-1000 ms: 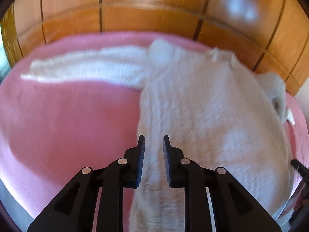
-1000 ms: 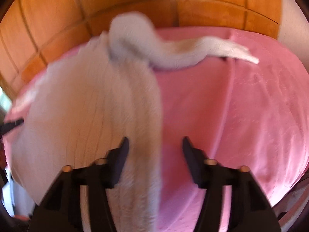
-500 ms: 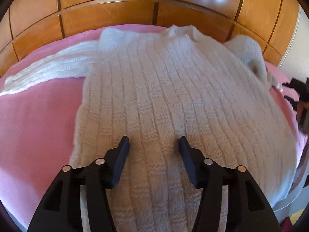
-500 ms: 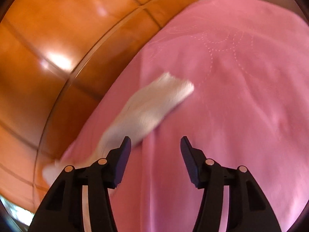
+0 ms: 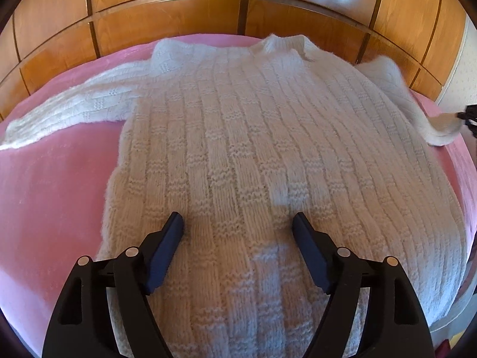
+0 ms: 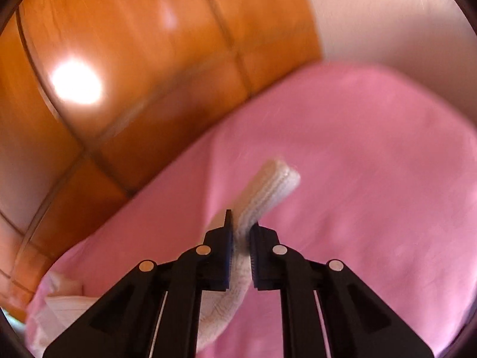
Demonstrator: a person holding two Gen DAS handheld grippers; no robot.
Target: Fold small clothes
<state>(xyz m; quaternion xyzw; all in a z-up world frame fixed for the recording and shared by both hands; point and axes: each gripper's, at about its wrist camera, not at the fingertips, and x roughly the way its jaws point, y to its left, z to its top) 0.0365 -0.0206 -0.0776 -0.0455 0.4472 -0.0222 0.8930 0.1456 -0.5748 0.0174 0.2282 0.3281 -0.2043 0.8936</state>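
A white knitted sweater [image 5: 253,137] lies flat on a pink bedspread [image 5: 50,185], collar toward the wooden headboard. Its left sleeve [image 5: 77,110] stretches out to the left. My left gripper [image 5: 237,223] is open and empty, hovering over the sweater's lower body. My right gripper [image 6: 241,229] is shut on the cuff end of the right sleeve [image 6: 268,188], which sticks out past the fingertips above the bedspread [image 6: 372,197]. In the left wrist view that sleeve end [image 5: 441,131] shows at the far right, with the right gripper's tip [image 5: 469,117] on it.
A glossy wooden panelled headboard [image 5: 238,9] runs along the far side of the bed and also shows in the right wrist view [image 6: 134,68]. A pale wall [image 6: 387,18] stands to the right of it. The bed's edge shows at lower right [image 5: 459,307].
My left gripper opened wider and settled over the sweater's middle. My right gripper moved onto the right sleeve's cuff and closed on it.
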